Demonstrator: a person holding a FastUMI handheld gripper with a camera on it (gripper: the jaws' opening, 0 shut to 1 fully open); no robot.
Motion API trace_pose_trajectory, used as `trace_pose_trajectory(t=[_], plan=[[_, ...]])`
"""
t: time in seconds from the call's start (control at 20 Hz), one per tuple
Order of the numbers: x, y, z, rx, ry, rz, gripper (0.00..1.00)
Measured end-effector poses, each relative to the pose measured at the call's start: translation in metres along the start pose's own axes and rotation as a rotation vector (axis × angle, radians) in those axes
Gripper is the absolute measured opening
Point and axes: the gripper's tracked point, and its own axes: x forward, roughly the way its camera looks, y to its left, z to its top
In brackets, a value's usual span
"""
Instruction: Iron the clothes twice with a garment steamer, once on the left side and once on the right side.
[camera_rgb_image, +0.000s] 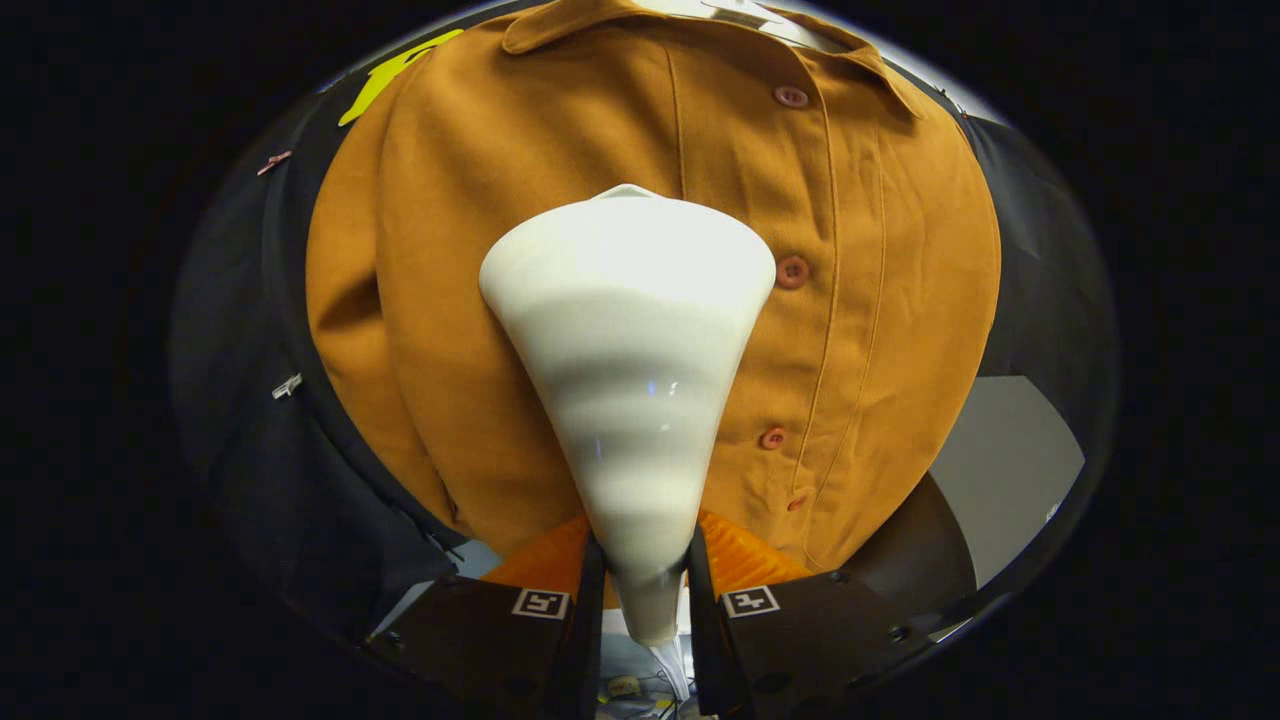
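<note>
The garment steamer (628, 350), a white cone-shaped head, rises from between the fingers and widens ahead of them, its broad end set against the front of the shirt (880, 300). The shirt, brown-orange with a collar and a row of buttons (791, 271), hangs directly beyond the steamer, its button placket just right of the head. The gripper (645, 575) is closed to a narrow gap, both fingers (585, 600) pressing on the steamer's slim lower neck, one at each side. Contact between steamer face and cloth cannot be confirmed.
</note>
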Motion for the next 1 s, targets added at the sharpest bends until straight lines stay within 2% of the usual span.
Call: trace_pose_trajectory(t=[1.0], plan=[[0.026,-0.005,-0.108,0.017,0.259,0.031,0.41]])
